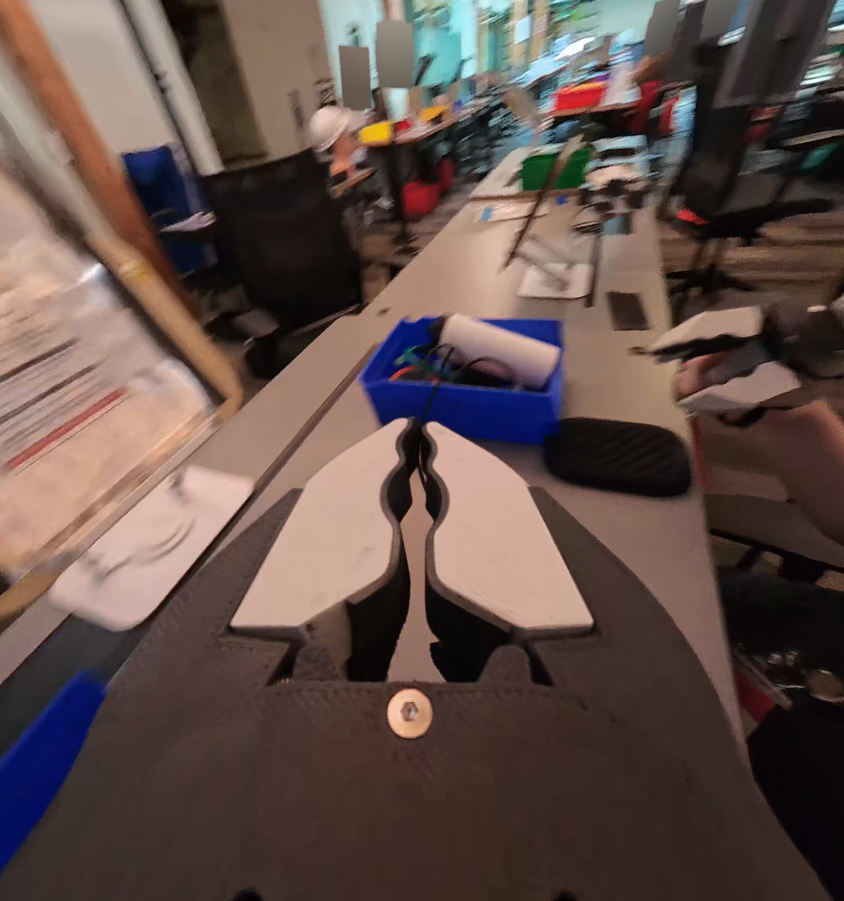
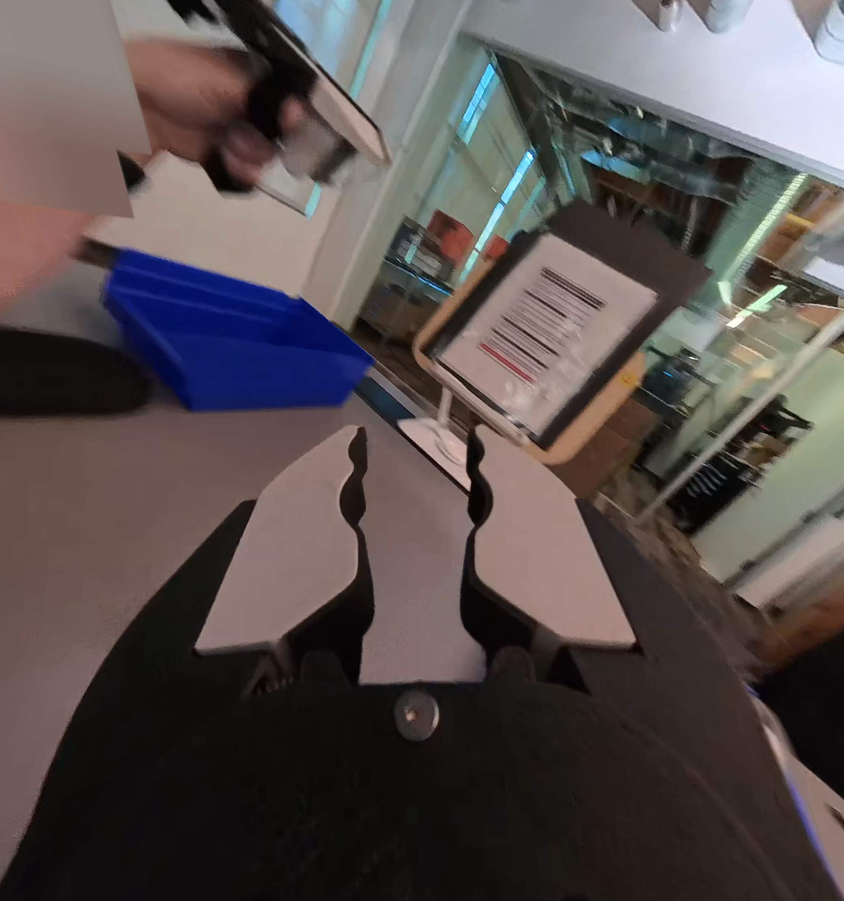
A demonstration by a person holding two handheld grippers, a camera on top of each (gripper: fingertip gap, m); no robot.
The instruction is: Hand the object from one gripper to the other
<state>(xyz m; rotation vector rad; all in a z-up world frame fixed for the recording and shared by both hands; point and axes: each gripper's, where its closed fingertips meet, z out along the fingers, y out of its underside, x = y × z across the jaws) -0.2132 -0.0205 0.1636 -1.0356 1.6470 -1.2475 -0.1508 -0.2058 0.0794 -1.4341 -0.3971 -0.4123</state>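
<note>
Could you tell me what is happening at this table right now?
A person holds a gripper in each hand. The left gripper is closed on a thin black cable leading into the blue bin. The right gripper is open and empty, so the handover is not yet done.

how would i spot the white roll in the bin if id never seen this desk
On the long grey table, find the blue bin beside a black ribbed pad. The white roll lies tilted across its top, the only pale, smooth cylinder above dark tangled wires.
</note>
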